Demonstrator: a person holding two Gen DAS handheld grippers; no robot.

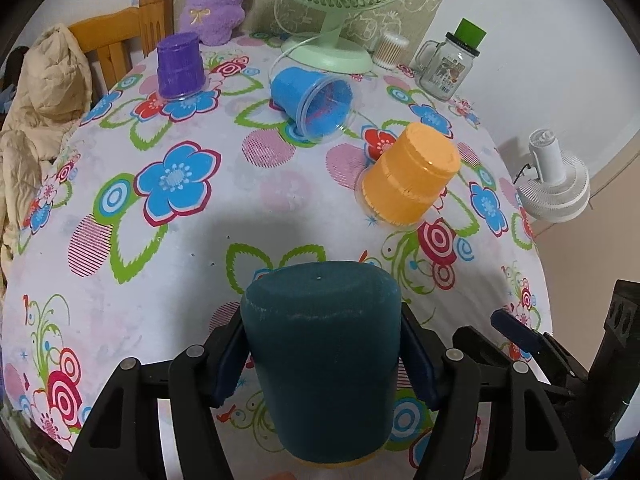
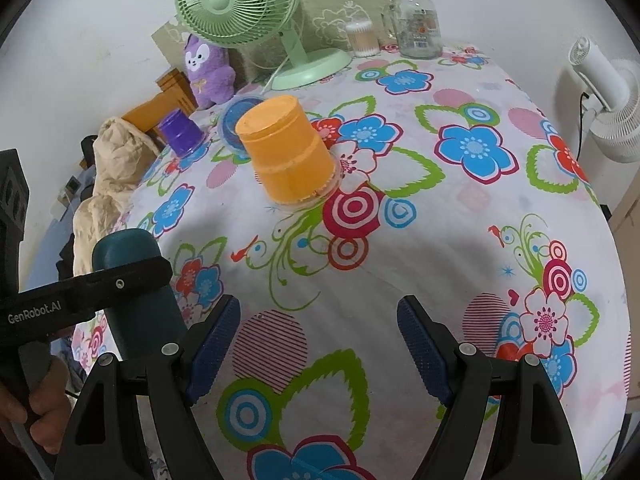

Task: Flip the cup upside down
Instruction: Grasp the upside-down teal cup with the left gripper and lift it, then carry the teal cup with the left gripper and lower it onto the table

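My left gripper (image 1: 324, 352) is shut on a dark teal cup (image 1: 320, 360), held base-up over the near part of the table; the cup also shows at the left of the right wrist view (image 2: 136, 296). My right gripper (image 2: 318, 344) is open and empty above the tablecloth. An orange cup (image 1: 408, 176) stands upside down at mid-right, also seen in the right wrist view (image 2: 286, 152). A blue cup (image 1: 312, 98) lies on its side, mouth toward me. A purple cup (image 1: 180, 66) stands upside down at the far left.
A floral tablecloth (image 1: 192, 208) covers the table. At the back stand a green fan (image 1: 332, 8), a purple plush (image 1: 218, 0), a cotton-swab jar (image 1: 390, 50) and a glass mug jar (image 1: 448, 64). A white fan (image 1: 554, 178) stands off the right edge; a chair with a beige coat (image 1: 44, 92) at the left.
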